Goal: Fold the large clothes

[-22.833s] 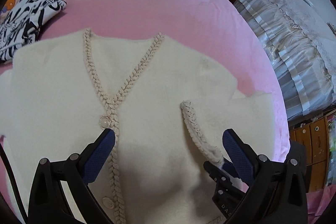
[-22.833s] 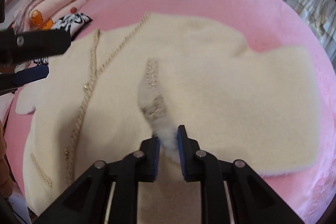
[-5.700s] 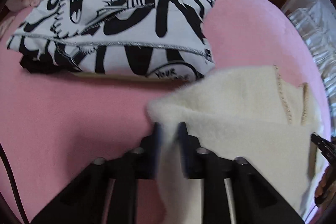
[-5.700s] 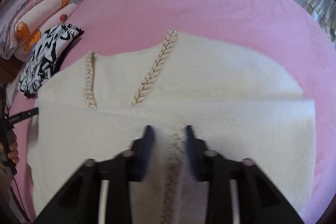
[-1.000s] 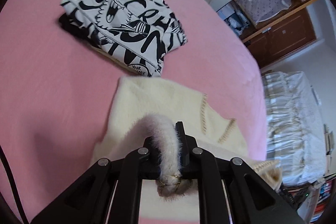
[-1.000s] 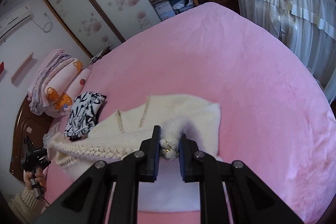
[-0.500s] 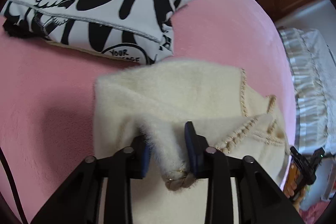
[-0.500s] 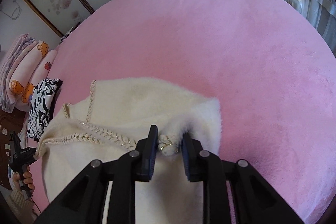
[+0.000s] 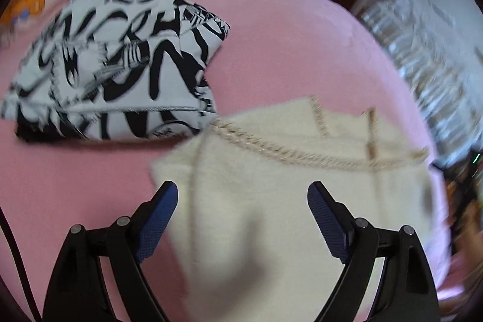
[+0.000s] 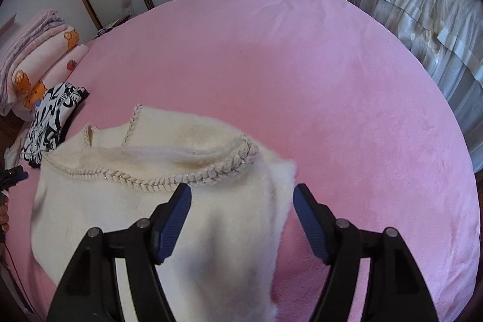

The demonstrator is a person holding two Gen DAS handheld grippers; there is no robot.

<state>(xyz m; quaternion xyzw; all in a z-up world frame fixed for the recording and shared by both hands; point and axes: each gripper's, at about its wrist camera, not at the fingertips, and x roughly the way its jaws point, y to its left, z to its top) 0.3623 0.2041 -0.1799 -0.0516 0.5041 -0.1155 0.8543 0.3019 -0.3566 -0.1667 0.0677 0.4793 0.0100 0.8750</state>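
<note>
Left wrist view. The left gripper (image 9: 242, 195) hangs above the cream cardigan (image 9: 271, 201), its blue fingers (image 9: 157, 219) spread wide and holding nothing. The cardigan lies folded on the pink bed (image 9: 286, 44), its braided hem trim (image 9: 302, 154) running across the upper layer and the neckline trim showing beyond it. A folded black-and-white printed garment (image 9: 114, 65) rests just beside the cardigan's far left corner; whether the two touch cannot be told through the motion blur.

Right wrist view. The right gripper (image 10: 242, 198) is likewise parted and empty, its fingers (image 10: 173, 219) straddling the cardigan's (image 10: 151, 201) right edge. The hem trim (image 10: 169, 178) lies crosswise over the body, short of the collar, and bulges upward near its right end, where the top layer sits loosely. The printed garment (image 10: 51, 113) and a stack of folded bedding (image 10: 36, 50) lie at the bed's (image 10: 302, 80) far left.

Step in hand, as judged: a bottom-to-top fold has been laid down and both grippers have let go. The next move calls for flattening the raised right end of the top layer, or for gripping both ends again to make a further fold; a firm hold through every layer would be needed to keep the edges aligned.
</note>
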